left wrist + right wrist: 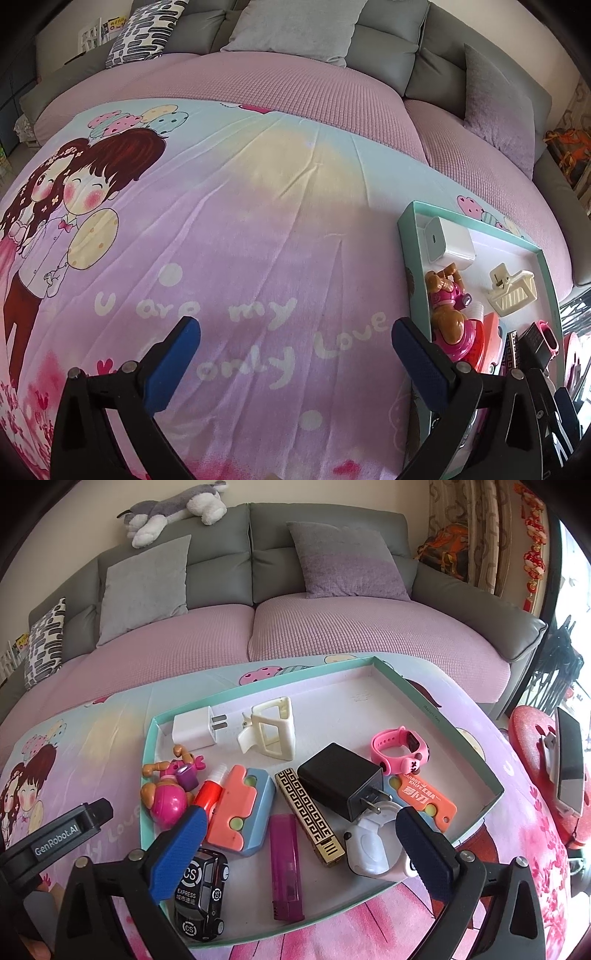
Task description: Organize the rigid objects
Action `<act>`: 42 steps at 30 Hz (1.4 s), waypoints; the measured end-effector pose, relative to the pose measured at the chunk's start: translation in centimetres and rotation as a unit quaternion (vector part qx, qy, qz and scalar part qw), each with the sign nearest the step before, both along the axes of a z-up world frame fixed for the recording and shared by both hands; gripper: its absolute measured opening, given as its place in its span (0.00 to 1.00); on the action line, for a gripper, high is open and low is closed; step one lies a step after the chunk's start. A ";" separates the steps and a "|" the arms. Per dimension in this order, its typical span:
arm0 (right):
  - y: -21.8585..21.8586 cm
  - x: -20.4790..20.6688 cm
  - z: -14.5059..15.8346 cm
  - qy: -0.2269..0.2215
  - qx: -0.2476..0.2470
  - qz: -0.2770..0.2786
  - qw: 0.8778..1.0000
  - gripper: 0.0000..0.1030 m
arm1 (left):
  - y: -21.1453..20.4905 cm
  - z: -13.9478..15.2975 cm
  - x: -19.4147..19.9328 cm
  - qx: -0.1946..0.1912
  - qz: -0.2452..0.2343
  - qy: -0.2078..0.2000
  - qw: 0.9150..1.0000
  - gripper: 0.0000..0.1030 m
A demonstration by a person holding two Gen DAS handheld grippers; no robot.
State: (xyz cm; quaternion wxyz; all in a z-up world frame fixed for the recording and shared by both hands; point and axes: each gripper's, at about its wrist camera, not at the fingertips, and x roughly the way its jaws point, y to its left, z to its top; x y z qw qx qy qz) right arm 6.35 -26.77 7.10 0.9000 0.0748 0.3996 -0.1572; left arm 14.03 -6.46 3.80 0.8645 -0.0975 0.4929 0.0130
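A grey sofa [332, 572] behind, a cartoon blanket [258, 240] over the table, a teal tray [436, 716] of small things on it.

My right fingers [299, 834] hover spread wide and empty over the tray's near end, the purple lighter [285, 867] lying lengthwise between them. My left fingers [295, 339], equally splayed and empty, face bare blanket; the tray lies to their right.

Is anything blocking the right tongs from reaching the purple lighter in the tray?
Nothing visible does. The right tongs hang open right over the purple lighter, which lies flat and uncovered, with the black toy car beside it, apart.
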 end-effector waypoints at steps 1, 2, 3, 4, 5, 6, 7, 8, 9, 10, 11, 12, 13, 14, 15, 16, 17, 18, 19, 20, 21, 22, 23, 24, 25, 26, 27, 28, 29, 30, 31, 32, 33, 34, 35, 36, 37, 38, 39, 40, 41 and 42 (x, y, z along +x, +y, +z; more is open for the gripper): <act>0.0 0.0 0.0 0.001 0.000 0.000 1.000 1.00 | 0.0 0.1 0.0 0.000 -0.002 -0.001 1.000 1.00; 0.1 0.0 0.0 0.001 -0.001 0.000 1.000 1.00 | -0.1 0.1 -0.1 0.001 -0.005 -0.002 1.000 1.00; 0.1 0.0 0.0 0.001 -0.002 0.001 1.000 1.00 | -0.1 0.2 -0.1 0.004 -0.008 -0.002 1.000 1.00; 0.2 0.0 0.1 0.001 -0.002 0.001 1.000 1.00 | -0.1 0.3 -0.2 0.010 -0.010 -0.002 1.000 1.00; 0.3 0.0 0.1 0.002 -0.003 0.001 1.000 1.00 | -0.2 0.3 -0.2 0.015 -0.012 -0.003 1.000 1.00; 0.4 0.0 0.1 0.002 -0.004 0.002 1.000 1.00 | -0.3 0.5 -0.3 0.021 -0.013 -0.004 1.000 1.00; 0.5 -0.1 0.1 0.003 -0.005 0.003 1.000 1.00 | -0.3 0.6 -0.4 0.026 -0.015 -0.006 1.000 1.00; 0.6 -0.1 0.2 0.003 -0.007 0.004 1.000 1.00 | -0.3 0.8 -0.5 0.029 -0.017 -0.009 0.999 1.00; 0.7 -0.1 0.3 0.002 -0.008 0.005 1.000 1.00 | -0.3 1.1 -0.7 0.027 -0.021 -0.014 0.999 1.00; 0.8 -0.2 0.3 0.002 -0.009 0.006 1.000 1.00 | -0.2 1.3 -0.9 0.023 -0.025 -0.019 0.999 1.00; 1.0 -0.3 0.4 0.002 -0.009 0.006 1.000 1.00 | 0.0 1.5 -1.1 0.020 -0.024 -0.023 0.999 1.00; 1.1 -0.4 0.4 0.002 -0.008 0.006 1.000 1.00 | 0.2 1.6 -1.3 0.018 -0.021 -0.026 0.999 1.00; 1.1 -0.5 0.4 0.003 -0.004 0.005 1.000 1.00 | 0.4 1.8 -1.6 0.019 -0.018 -0.029 0.999 1.00; 1.1 -0.6 0.4 0.003 0.001 0.004 1.000 1.00 | 0.5 1.8 -1.8 0.023 -0.017 -0.031 0.999 1.00; 1.2 -0.8 0.4 0.003 0.007 0.005 1.000 1.00 | 0.7 1.9 -2.1 0.032 -0.015 -0.033 0.999 1.00; 1.3 -0.9 0.4 0.004 0.012 0.007 1.000 1.00 | 0.8 2.0 -2.4 0.044 -0.013 -0.035 0.998 1.00; 1.4 -1.0 0.3 0.006 0.016 0.009 1.000 1.00 | 1.0 2.0 -2.7 0.056 -0.010 -0.037 0.998 1.00; 1.5 -1.2 0.2 0.009 0.016 0.011 1.000 1.00 | 1.1 2.0 -3.0 0.066 -0.008 -0.039 0.997 1.00; 1.7 -1.3 0.2 0.013 0.013 0.013 1.000 1.00 | 1.3 2.0 -3.2 0.072 -0.006 -0.040 0.997 1.00; 2.0 -1.4 0.1 0.017 0.010 0.016 1.000 1.00 | 1.6 2.0 -3.5 0.074 -0.006 -0.039 0.997 1.00; 2.3 -1.6 -0.1 0.021 0.007 0.017 1.000 1.00 | 1.8 2.0 -3.7 0.073 -0.008 -0.037 0.997 1.00; 2.4 -1.7 -0.2 0.025 0.006 0.018 1.000 1.00 | 2.0 1.9 -3.9 0.071 -0.011 -0.035 0.997 1.00; 2.6 -1.8 -0.3 0.028 0.008 0.019 0.999 1.00 | 2.1 1.9 -4.1 0.071 -0.012 -0.032 0.997 1.00; 2.8 -1.9 -0.4 0.030 0.011 0.021 0.999 1.00 | 2.2 1.8 -4.4 0.073 -0.012 -0.029 0.997 1.00; 2.9 -2.0 -0.5 0.032 0.015 0.024 0.999 1.00 | 2.2 1.7 -4.6 0.078 -0.013 -0.027 0.997 1.00; 3.0 -2.0 -0.6 0.034 0.016 0.026 0.999 1.00 | 2.2 1.6 -4.8 0.082 -0.013 -0.025 0.996 1.00; 3.2 -2.1 -0.6 0.035 0.015 0.027 0.999 1.00 | 2.2 1.5 -5.1 0.085 -0.015 -0.024 0.996 1.00; 3.3 -2.3 -0.7 0.038 0.013 0.027 0.999 1.00 | 2.3 1.4 -5.3 0.086 -0.017 -0.023 0.996 1.00; 3.4 -2.4 -0.9 0.041 0.011 0.027 0.999 1.00 | 2.4 1.3 -5.6 0.087 -0.020 -0.021 0.996 1.00; 3.5 -2.5 -1.0 0.045 0.010 0.028 0.999 1.00 | 2.5 1.1 -5.8 0.089 -0.024 -0.019 0.996 1.00; 3.6 -2.7 -1.1 0.048 0.010 0.028 0.998 1.00 | 2.6 1.0 -6.1 0.093 -0.026 -0.016 0.995 1.00; 3.6 -2.8 -1.3 0.052 0.010 0.028 0.998 1.00 | 2.7 0.8 -6.3 0.096 -0.026 -0.014 0.995 1.00; 3.7 -3.0 -1.4 0.055 0.010 0.028 0.998 1.00 | 2.8 0.7 -6.5 0.098 -0.027 -0.012 0.995 1.00; 3.7 -3.1 -1.5 0.058 0.010 0.028 0.998 1.00 | 3.0 0.6 -6.7 0.100 -0.028 -0.010 0.995 1.00; 3.8 -3.2 -1.6 0.060 0.009 0.028 0.998 1.00 | 3.1 0.6 -6.9 0.100 -0.028 -0.008 0.995 1.00; 3.8 -3.3 -1.7 0.061 0.008 0.028 0.998 1.00 | 3.3 0.6 -7.1 0.099 -0.028 -0.008 0.995 1.00; 3.9 -3.4 -1.7 0.063 0.007 0.029 0.998 1.00 | 3.5 0.5 -7.2 0.097 -0.027 -0.007 0.995 1.00; 4.0 -3.5 -1.8 0.065 0.006 0.029 0.997 1.00 | 3.6 0.5 -7.4 0.096 -0.027 -0.006 0.995 1.00; 4.0 -3.5 -1.8 0.067 0.006 0.029 0.997 1.00 | 3.7 0.5 -7.6 0.095 -0.028 -0.005 0.995 1.00; 4.1 -3.5 -1.9 0.069 0.005 0.030 0.997 1.00 | 3.8 0.4 -7.7 0.095 -0.028 -0.005 0.995 1.00; 4.1 -3.6 -2.0 0.071 0.005 0.031 0.997 1.00 | 4.0 0.4 -7.8 0.096 -0.027 -0.004 0.995 1.00; 4.2 -3.6 -2.0 0.072 0.004 0.032 0.997 1.00 | 4.1 0.3 -7.9 0.097 -0.027 -0.003 0.995 1.00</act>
